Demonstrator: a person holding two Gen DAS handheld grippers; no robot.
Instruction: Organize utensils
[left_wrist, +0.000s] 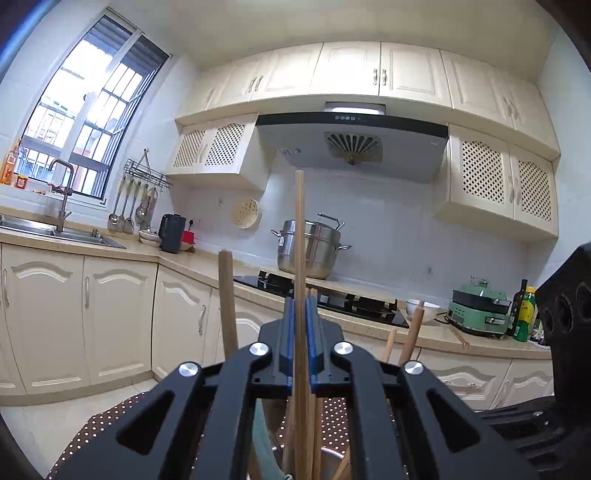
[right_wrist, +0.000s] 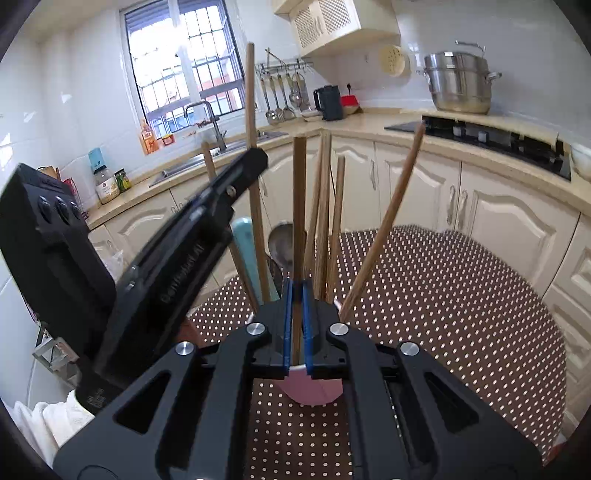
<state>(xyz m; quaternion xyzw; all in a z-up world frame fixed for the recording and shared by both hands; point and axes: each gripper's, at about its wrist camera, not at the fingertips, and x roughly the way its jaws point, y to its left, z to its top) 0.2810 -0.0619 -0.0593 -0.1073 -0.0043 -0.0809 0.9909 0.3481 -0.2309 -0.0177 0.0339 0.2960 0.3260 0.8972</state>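
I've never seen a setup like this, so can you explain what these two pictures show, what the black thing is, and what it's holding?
No robot here: a person holds a two-finger gripper in each hand, each with a camera looking along its fingers. One picture is from the left gripper, shut on a long chopstick. The other is from the right gripper, shut on a wooden stick standing in a pink cup; the left gripper also appears there. The cup sits on a dotted tablecloth and holds more chopsticks, a metal spoon and a pale blue utensil. Behind is a kitchen.

Chopsticks (right_wrist: 299, 206): matt bare wood. Cup (right_wrist: 310, 387): smooth pink plastic. Tablecloth (right_wrist: 443, 295), at 3 o'clock of the cup: dotted brown cloth.
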